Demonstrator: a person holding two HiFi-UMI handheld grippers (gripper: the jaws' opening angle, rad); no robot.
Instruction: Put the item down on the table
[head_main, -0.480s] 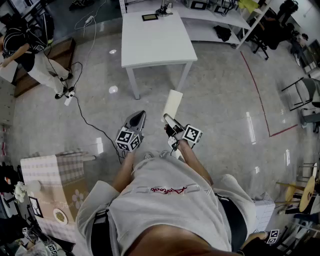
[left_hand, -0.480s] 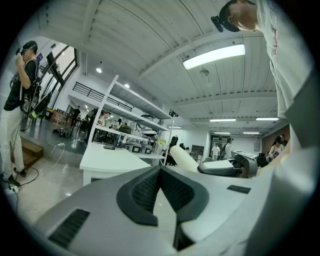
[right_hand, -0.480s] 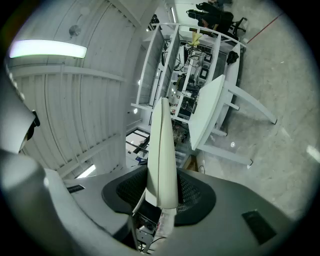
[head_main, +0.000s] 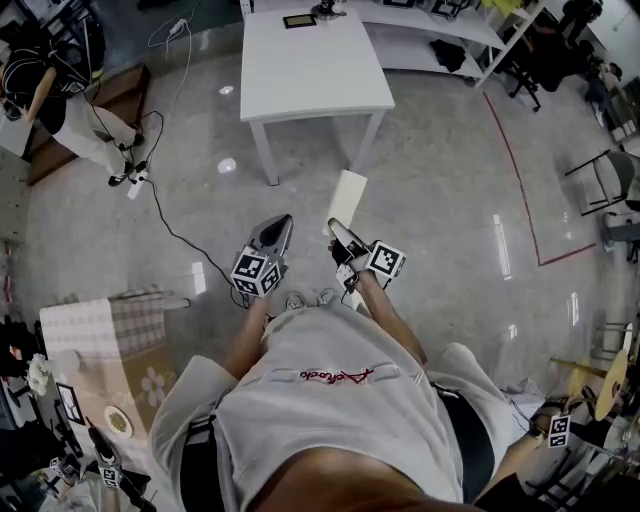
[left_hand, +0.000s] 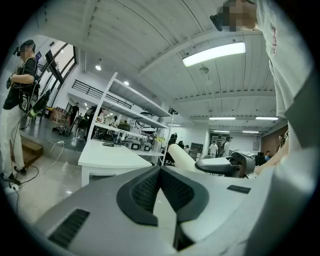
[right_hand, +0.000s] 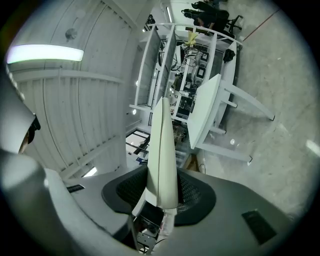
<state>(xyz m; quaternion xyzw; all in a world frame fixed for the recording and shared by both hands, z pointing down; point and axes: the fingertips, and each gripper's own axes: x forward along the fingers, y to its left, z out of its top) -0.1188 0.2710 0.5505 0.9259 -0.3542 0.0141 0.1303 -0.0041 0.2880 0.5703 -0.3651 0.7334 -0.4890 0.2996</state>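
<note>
In the head view my right gripper (head_main: 338, 231) is shut on the lower end of a flat cream-coloured item (head_main: 347, 194), which sticks up and forward over the floor. The right gripper view shows the item (right_hand: 162, 145) edge-on, clamped between the dark pads (right_hand: 192, 194). My left gripper (head_main: 276, 233) hovers beside it, shut, with nothing between its fingertips (left_hand: 160, 169). The white table (head_main: 315, 70) stands ahead of both grippers, some way off, with a small dark device at its far end. From the left gripper view the item (left_hand: 184, 157) and table (left_hand: 107, 156) both show.
A person (head_main: 60, 95) stands at the far left beside cables (head_main: 165, 215) trailing over the floor. White shelving (head_main: 440, 30) runs behind the table. A cardboard box with a checked cloth (head_main: 100, 335) sits at my left. A red tape line (head_main: 520, 190) and a chair (head_main: 610, 180) lie right.
The grippers and the held item keep the same pose and grip. The table has slid slightly up the frame, and the person at the left has shifted.
</note>
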